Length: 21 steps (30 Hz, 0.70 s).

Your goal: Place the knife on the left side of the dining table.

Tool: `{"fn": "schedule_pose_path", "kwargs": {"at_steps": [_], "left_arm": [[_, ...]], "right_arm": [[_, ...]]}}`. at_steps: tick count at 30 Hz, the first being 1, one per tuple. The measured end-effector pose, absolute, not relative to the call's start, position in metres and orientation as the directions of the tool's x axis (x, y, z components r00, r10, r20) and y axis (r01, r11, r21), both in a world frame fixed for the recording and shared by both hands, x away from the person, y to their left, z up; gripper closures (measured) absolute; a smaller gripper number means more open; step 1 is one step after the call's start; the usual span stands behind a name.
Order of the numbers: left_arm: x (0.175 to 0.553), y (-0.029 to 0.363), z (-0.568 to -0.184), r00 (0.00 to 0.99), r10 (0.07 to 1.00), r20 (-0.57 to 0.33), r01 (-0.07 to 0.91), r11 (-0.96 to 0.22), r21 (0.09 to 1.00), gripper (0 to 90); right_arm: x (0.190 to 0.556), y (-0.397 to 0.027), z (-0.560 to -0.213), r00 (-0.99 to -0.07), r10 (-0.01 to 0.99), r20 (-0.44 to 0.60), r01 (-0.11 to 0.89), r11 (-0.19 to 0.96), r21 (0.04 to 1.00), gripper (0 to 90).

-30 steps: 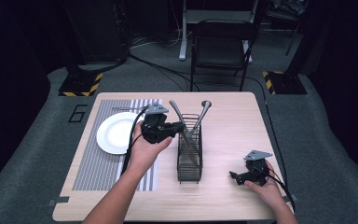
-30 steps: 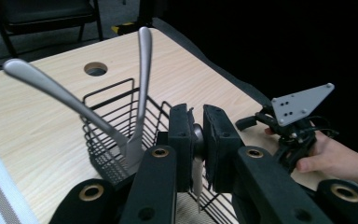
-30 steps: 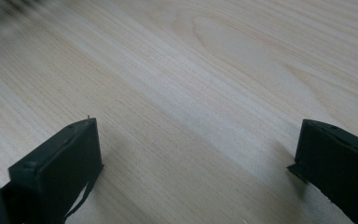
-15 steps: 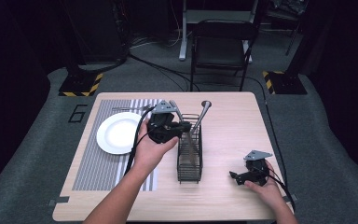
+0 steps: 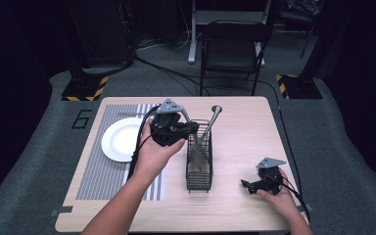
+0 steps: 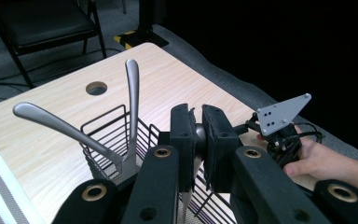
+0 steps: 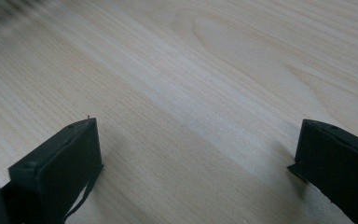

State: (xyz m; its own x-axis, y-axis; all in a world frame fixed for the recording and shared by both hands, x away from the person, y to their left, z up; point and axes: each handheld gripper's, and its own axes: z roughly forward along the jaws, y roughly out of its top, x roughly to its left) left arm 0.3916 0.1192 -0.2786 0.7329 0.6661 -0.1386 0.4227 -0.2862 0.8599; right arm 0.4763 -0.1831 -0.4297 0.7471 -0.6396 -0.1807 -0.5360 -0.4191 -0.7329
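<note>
My left gripper [image 5: 190, 129] hangs over the near-left side of a black wire basket [image 5: 199, 169] at mid-table. In the left gripper view its jaws [image 6: 199, 113] are shut on a silver utensil handle [image 6: 199, 134] that runs down into the basket [image 6: 106, 135]. Two more silver utensils stand in the basket, one leaning left [image 6: 51, 122], one upright [image 6: 132, 91]. The upright one's handle [image 5: 214, 116] rises past the basket's far rim. My right gripper [image 5: 252, 186] rests low at the table's front right, open, with bare wood [image 7: 191, 116] between its jaws.
A white plate [image 5: 120, 141] lies on a grey striped mat [image 5: 95, 171] at the table's left. The wooden table [image 5: 245, 127] has a round hole [image 6: 96, 87] near its far edge. A black chair [image 5: 232, 49] stands behind the table. Cables trail across the floor.
My left gripper has shifted slightly right toward the basket and turned, so its grey plate now faces up. The right gripper has stayed put.
</note>
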Motion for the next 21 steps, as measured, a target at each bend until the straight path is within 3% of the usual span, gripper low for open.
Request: {"fn": "schedule_pose_path", "kwargs": {"at_steps": [21], "left_arm": [[0.377, 0.145, -0.240, 0.708, 0.690, -0.149, 0.397, -0.214, 0.893, 83.7]], "right_arm": [[0.476, -0.183, -0.430, 0.747, -0.640, -0.181, -0.536, -0.418, -0.733, 0.0]]}}
